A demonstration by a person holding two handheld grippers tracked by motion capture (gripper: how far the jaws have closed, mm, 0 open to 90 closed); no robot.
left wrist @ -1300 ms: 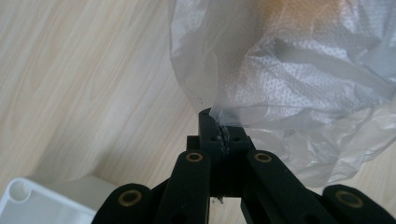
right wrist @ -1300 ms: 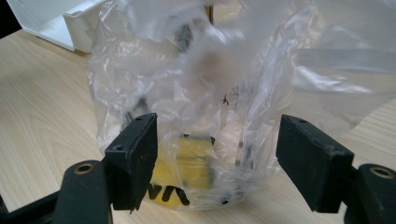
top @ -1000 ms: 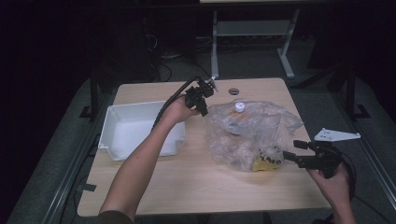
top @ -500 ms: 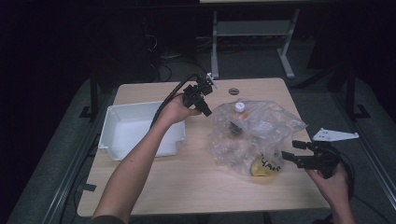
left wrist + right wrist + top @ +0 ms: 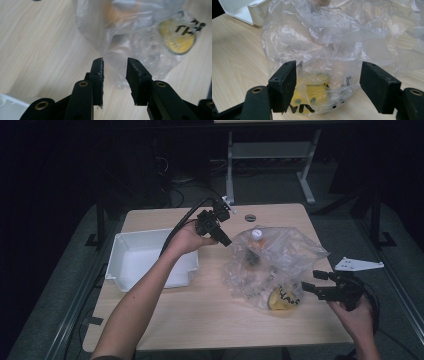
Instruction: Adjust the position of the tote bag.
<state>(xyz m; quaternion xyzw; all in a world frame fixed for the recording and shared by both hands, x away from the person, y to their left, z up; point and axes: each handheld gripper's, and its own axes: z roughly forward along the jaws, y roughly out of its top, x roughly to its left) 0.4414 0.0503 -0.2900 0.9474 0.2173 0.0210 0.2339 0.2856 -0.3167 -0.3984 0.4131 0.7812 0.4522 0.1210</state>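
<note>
The left tongs (image 5: 223,239) are hovering above the desk (image 5: 210,315) just beside the upper left edge of the clear plastic bag (image 5: 272,265). Their jaws have just been opening and are now standing partly apart; in the left gripper view the left tongs (image 5: 114,67) are showing a plain gap with nothing between the pads, the bag (image 5: 130,32) lying past their tips.

The right tongs (image 5: 306,282) are sitting low at the bag's lower right corner, jaws spread wide. In the right gripper view the right tongs (image 5: 328,82) are flanking the bulging end of the bag (image 5: 329,42), with neither pad pressing on the plastic.

The bag is lying crumpled on the right half of the desk. Inside it a yellow item (image 5: 283,297) is resting at the near end, carrying black hand-drawn marks that are too blurred and creased to read. A white cap (image 5: 256,233) is showing at the far end of the bag. A white tub (image 5: 120,270) is standing at the desk's left side.
</note>
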